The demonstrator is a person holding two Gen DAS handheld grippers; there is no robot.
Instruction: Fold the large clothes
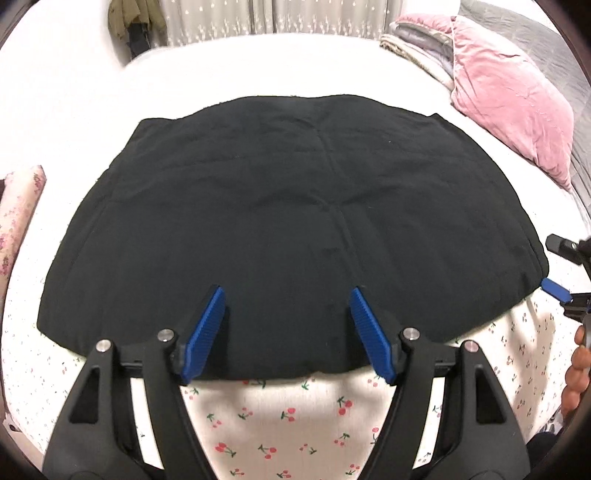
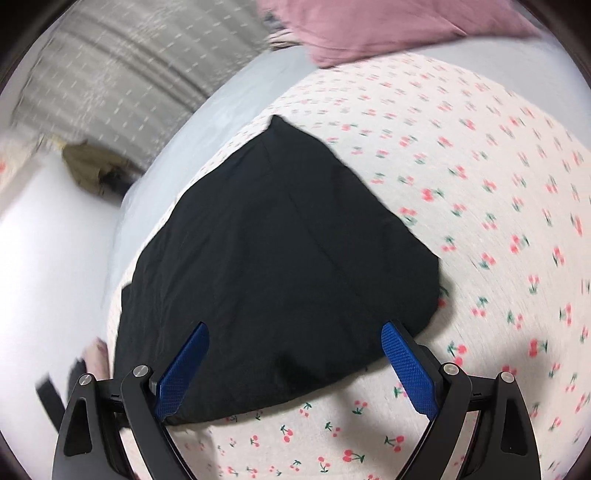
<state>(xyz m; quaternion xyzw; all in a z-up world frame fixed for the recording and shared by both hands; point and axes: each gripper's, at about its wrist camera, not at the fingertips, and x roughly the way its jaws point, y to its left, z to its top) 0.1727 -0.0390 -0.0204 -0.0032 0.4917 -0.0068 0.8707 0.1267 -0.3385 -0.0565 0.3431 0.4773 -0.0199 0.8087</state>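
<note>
**Black garment lies flat, both grippers empty above its near edge**

Cherry-printed bedding [image 1: 280,413] covers the bed that serves as the work surface, with pale curtains [image 1: 218,18] behind it. At far left in the left wrist view, a floral-patterned cloth [image 1: 18,218] sits at the bed's edge. Across the middle lies the black garment [image 1: 288,221], spread flat, apparently already folded at least once, a seam running down its centre and shallow wrinkles crossing it. The left gripper [image 1: 288,325] hovers over the garment's near edge, its jaws spread and holding nothing. Further right, a pink pillow [image 1: 513,107] rests well apart from the garment, beside stacked bedding. At the right margin, the right gripper [image 2: 295,362] stands near the garment's right corner, its jaws also spread wide and empty; its own view is blurred.

The step in hand appears to be taking hold for the next fold. To do it well, each gripper should probably pinch one near corner, gathering every layer between its pads rather than only the top one. Lifting both corners evenly and carrying them toward the far edge would keep the fold square. Wrinkles may need smoothing afterwards.
</note>
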